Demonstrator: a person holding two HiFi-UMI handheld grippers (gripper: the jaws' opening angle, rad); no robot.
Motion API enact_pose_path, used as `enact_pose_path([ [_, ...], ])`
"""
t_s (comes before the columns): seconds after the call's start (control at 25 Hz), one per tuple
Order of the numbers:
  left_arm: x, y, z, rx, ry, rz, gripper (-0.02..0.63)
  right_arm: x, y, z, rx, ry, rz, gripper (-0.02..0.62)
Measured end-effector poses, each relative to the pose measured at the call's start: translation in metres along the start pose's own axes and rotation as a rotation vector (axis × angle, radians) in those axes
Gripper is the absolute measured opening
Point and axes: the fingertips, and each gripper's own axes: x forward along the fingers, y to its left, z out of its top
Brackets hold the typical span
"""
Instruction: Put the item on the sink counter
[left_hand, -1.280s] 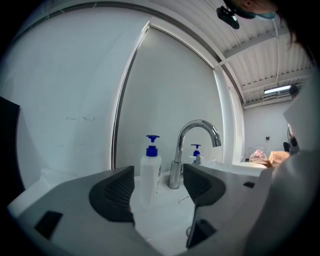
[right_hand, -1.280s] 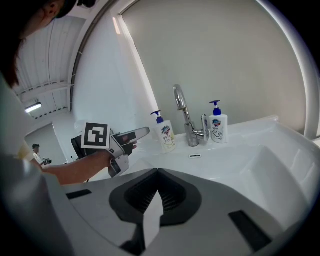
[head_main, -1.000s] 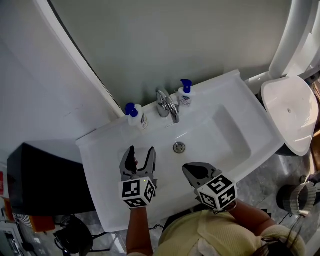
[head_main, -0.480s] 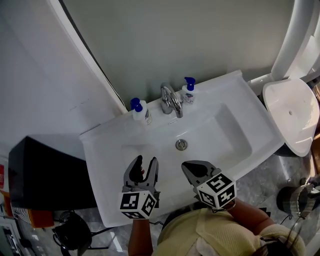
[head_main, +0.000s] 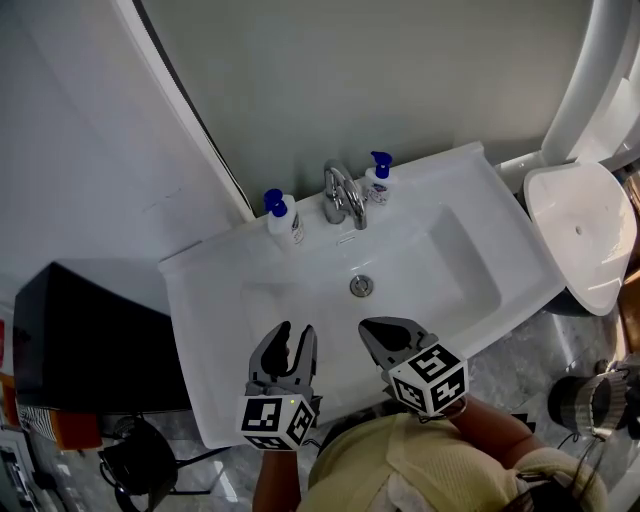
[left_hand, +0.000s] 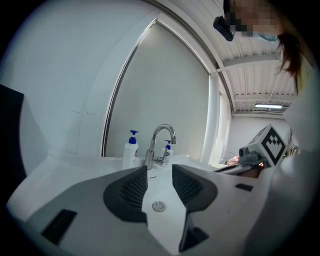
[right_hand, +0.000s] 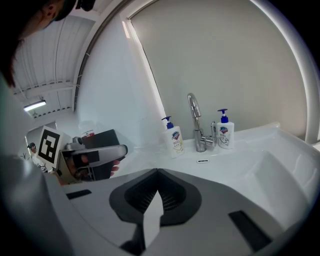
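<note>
I hold 2 claws over the sink.
Left claw half open, just been closing on nothing; right claw pinched together, empty; soap bottles flank the tap.

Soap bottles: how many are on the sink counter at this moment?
2. One soap bottle stands left of the faucet, the second soap bottle right of it, both on the back ledge of the sink. Nothing in view seems to hide a third.

Bathroom: white sink, tap, soap bottles, toilet alongside
</note>
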Motion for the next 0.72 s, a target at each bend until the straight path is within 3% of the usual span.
enact_pose_path([
  [0.72,-0.026,0.001,-0.020,-0.061,0.054,0.048,0.067,0.000,0.000,0.003,0.007,-0.021,-0.022,0.021],
])
